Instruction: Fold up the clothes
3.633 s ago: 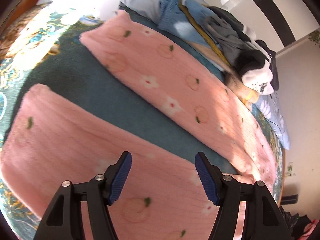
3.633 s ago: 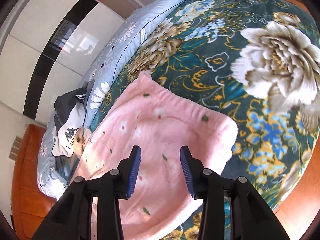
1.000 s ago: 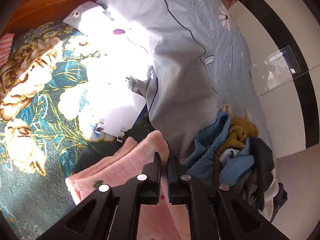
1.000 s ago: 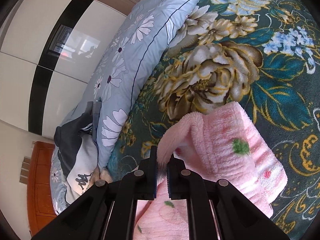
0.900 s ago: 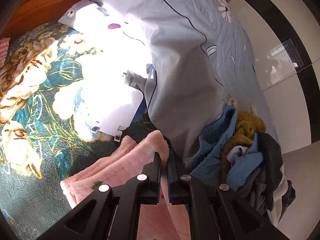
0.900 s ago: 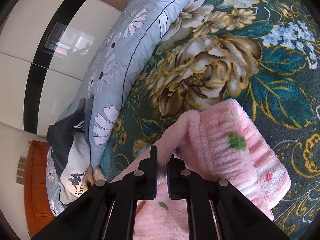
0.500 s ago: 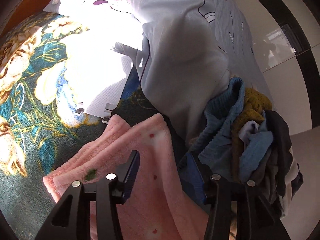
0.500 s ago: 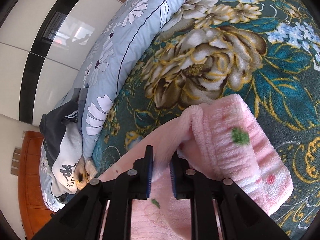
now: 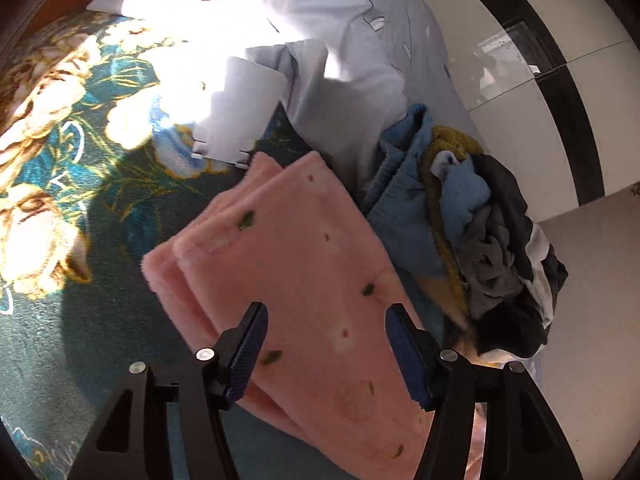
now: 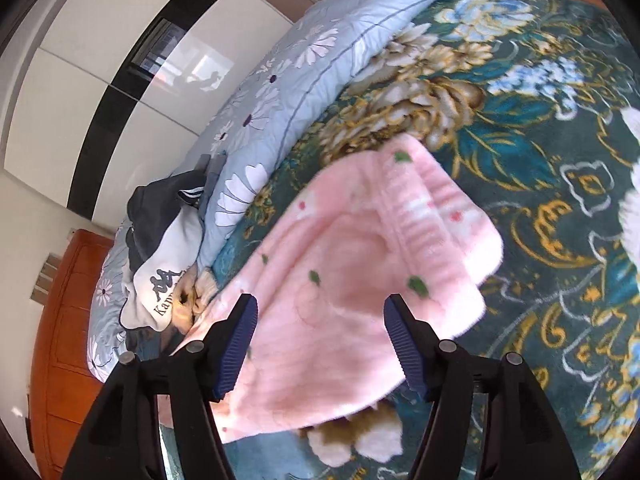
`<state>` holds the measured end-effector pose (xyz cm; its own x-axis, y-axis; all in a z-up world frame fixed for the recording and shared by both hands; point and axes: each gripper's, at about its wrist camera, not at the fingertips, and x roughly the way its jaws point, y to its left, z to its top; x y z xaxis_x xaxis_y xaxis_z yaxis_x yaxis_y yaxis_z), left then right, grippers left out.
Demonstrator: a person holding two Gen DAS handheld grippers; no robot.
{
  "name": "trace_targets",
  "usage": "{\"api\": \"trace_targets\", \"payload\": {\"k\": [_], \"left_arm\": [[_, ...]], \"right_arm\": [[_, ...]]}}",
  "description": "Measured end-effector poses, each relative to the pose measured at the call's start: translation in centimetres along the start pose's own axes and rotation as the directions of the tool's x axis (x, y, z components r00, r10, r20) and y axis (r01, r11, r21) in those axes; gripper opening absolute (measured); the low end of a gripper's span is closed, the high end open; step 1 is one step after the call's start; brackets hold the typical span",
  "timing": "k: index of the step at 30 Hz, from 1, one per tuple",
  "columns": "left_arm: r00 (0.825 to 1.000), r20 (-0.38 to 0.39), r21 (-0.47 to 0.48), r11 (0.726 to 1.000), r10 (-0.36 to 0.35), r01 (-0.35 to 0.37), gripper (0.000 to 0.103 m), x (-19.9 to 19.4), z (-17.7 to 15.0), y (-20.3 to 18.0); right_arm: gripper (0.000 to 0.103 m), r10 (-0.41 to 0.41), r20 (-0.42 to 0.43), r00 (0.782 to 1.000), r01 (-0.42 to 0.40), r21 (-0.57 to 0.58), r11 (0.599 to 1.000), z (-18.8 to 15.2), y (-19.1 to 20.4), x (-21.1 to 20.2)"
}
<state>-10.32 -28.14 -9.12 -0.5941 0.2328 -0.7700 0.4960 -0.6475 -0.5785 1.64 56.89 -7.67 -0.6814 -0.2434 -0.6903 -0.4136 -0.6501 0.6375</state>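
Both grippers, left gripper [image 9: 324, 344] and right gripper [image 10: 320, 340], have just been opening and stand wide, holding nothing; the pink fleece garment [image 9: 296, 264] lies folded on the bed [image 9: 80, 312]. Its thick layers could spring apart. The clothes pile [image 9: 480, 232] crowds its far edge.

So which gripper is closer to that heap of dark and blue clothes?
Left. The left gripper hangs open over the pink garment, with the clothes heap just beside it. The right gripper, also open, has the heap farther off.
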Motion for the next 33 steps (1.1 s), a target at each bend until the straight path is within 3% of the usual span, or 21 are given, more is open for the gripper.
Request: {"api": "trace_targets", "payload": {"k": [2, 4, 8, 11, 13, 16, 23, 24, 27, 29, 31, 33], "left_arm": [[0.994, 0.067, -0.022, 0.996, 0.087, -0.086, 0.066, -1.5, 0.0, 2.1], [0.988, 0.067, -0.070, 0.989, 0.138, -0.134, 0.066, -1.5, 0.1, 4.0], [0.995, 0.017, -0.155, 0.983, 0.103, -0.099, 0.067, 0.0, -0.2, 6.6], [0.998, -0.003, -0.141, 0.988, 0.057, -0.056, 0.067, 2.4, -0.4, 5.7], [0.998, -0.013, -0.132, 0.989, 0.064, -0.065, 0.067, 4.1, -0.6, 4.7], [0.995, 0.004, -0.149, 0.984, 0.103, -0.101, 0.067, 5.3, -0.7, 4.3], [0.995, 0.053, -0.211, 0.975, 0.085, -0.072, 0.064, 5.4, -0.6, 4.2], [0.995, 0.059, -0.220, 0.973, 0.086, -0.071, 0.060, 5.4, -0.6, 4.2], [0.992, 0.062, -0.247, 0.964, 0.114, -0.096, 0.042, 5.2, -0.8, 4.3], [0.991, 0.062, -0.266, 0.959, 0.120, -0.100, 0.033, 5.2, -1.0, 4.2], [0.991, 0.081, -0.271, 0.959, 0.109, -0.083, 0.018, 4.7, -1.1, 3.7], [0.989, 0.107, -0.249, 0.966, 0.098, -0.069, 0.012, 4.0, -1.2, 2.8]], "right_arm": [[0.067, -0.021, -0.004, 1.000, 0.021, 0.053, 0.998, -1.3, -2.2, -0.2], [0.067, -0.030, -0.003, 1.000, 0.030, 0.122, 0.992, -2.3, -4.2, -0.1], [0.067, 0.016, 0.000, 1.000, -0.015, 0.246, 0.969, -3.6, -6.8, 1.1], [0.067, 0.049, 0.009, 0.999, -0.049, 0.273, 0.961, -3.8, -6.7, 2.4], [0.067, 0.057, 0.032, 0.998, -0.064, 0.275, 0.959, -3.5, -6.2, 2.9], [0.067, 0.071, 0.064, 0.995, -0.086, 0.291, 0.953, -3.2, -5.7, 3.7], [0.066, 0.099, 0.105, 0.989, -0.128, 0.314, 0.941, -2.6, -4.9, 5.1], [0.065, 0.098, 0.111, 0.989, -0.129, 0.319, 0.939, -2.5, -4.8, 5.2], [0.045, 0.094, 0.117, 0.989, -0.128, 0.327, 0.936, -2.2, -4.2, 5.3], [0.026, 0.092, 0.116, 0.989, -0.126, 0.329, 0.936, -2.0, -3.7, 5.3], [0.018, 0.100, 0.116, 0.988, -0.133, 0.334, 0.933, -1.8, -3.3, 5.1], [0.015, 0.104, 0.126, 0.987, -0.141, 0.335, 0.932, -1.6, -3.1, 4.4]]}}
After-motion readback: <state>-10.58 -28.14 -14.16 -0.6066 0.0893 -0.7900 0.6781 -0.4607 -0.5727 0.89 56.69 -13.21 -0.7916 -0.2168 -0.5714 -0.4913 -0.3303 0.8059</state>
